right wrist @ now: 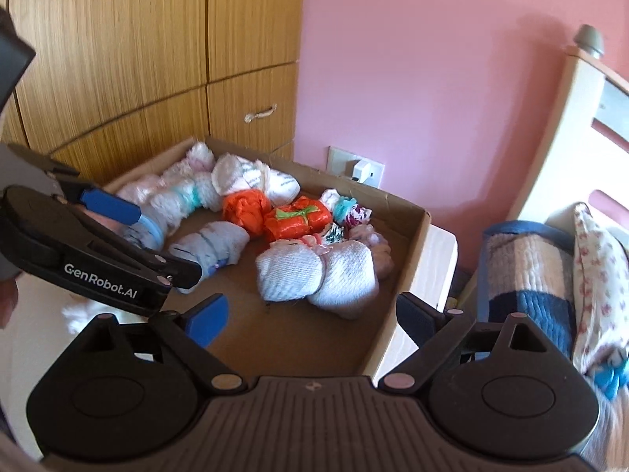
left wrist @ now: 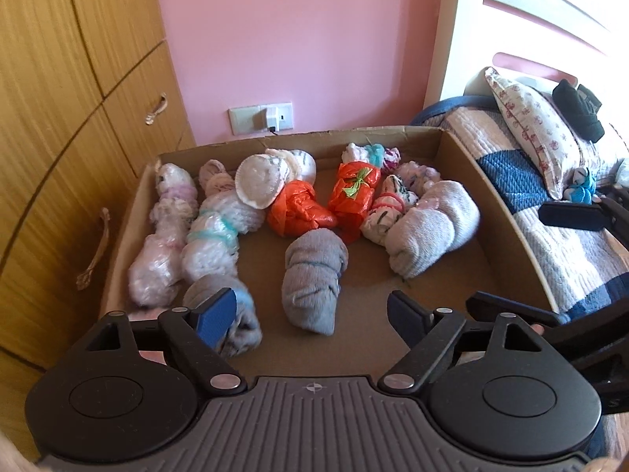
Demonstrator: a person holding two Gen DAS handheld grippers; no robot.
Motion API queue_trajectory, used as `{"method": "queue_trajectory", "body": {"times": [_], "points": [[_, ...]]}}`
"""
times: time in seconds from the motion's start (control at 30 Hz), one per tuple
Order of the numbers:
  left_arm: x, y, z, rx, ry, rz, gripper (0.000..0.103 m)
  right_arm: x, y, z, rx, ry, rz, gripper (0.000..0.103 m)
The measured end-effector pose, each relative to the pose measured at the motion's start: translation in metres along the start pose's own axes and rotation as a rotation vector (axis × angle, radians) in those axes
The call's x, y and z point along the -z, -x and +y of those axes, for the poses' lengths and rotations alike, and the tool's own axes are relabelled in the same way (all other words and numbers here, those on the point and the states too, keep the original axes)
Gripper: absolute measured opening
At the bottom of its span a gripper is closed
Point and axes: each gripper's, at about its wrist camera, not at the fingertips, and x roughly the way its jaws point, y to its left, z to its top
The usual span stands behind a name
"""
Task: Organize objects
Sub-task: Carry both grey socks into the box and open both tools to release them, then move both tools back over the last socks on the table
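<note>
A: Two grippers are over the shallow brown cardboard box (left wrist: pixel 452 165), and both stand wide with nothing between the pads. The left gripper (left wrist: pixel 314 310) has its blue-padded fingers either side of bare cardboard at the near end.

B: And the right gripper (right wrist: pixel 310 314)?

A: Equally spread, empty, hovering over the box's near right corner. From its camera the left one shows from the side at the left edge, above the box's left part.

B: Where do the bundles lie?

A: All inside the box. A grey rolled cloth bundle (left wrist: pixel 314 279) sits alone in the middle, just ahead of the left gripper. A grey-and-blue rolled bundle (left wrist: pixel 232 314) lies by the left finger, partly hidden behind it; I cannot tell whether they touch.

B: Farther back?

A: Two long white plastic-wrapped bundles (left wrist: pixel 188 232) run along the left side. Two orange plastic parcels (left wrist: pixel 326 204) sit mid-box, one tied with a green ribbon. A pale grey double-lobed cloth bundle (left wrist: pixel 432 228) rests to the right, with small white patterned rolls behind it.

B: Around the box?

A: A wooden wardrobe (left wrist: pixel 59 98) on the left, a pink wall (left wrist: pixel 295 39) behind, and a blue-and-white quilted bed (left wrist: pixel 542 204) to the right.
</note>
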Motion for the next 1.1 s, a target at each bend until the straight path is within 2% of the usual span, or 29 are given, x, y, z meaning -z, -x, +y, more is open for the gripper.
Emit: {"method": "queue_trajectory", "body": {"times": [0.13,0.33,0.5,0.77,0.93,1.1], "points": [[0.01,0.024,0.005,-0.002,0.019,-0.015,0.091,0.007,0.024,0.009,-0.001,-0.069,-0.022,0.092],[0.043,0.061,0.023,-0.027,0.06,-0.053,0.101,0.031,0.065,0.028,0.003,-0.147,-0.088,0.095],[0.089,0.086,0.048,-0.041,0.121,-0.048,0.103,0.064,0.088,0.049,-0.02,-0.203,-0.119,0.096],[0.157,0.099,0.081,-0.091,0.173,-0.034,0.103,0.1,0.093,0.083,-0.051,-0.193,-0.085,0.096],[0.171,0.092,0.087,-0.118,0.193,-0.021,0.103,0.098,0.092,0.095,-0.045,-0.154,-0.1,0.096],[0.164,0.089,0.092,-0.13,0.213,-0.038,0.102,0.097,0.087,0.105,-0.062,-0.117,-0.093,0.096]]}}
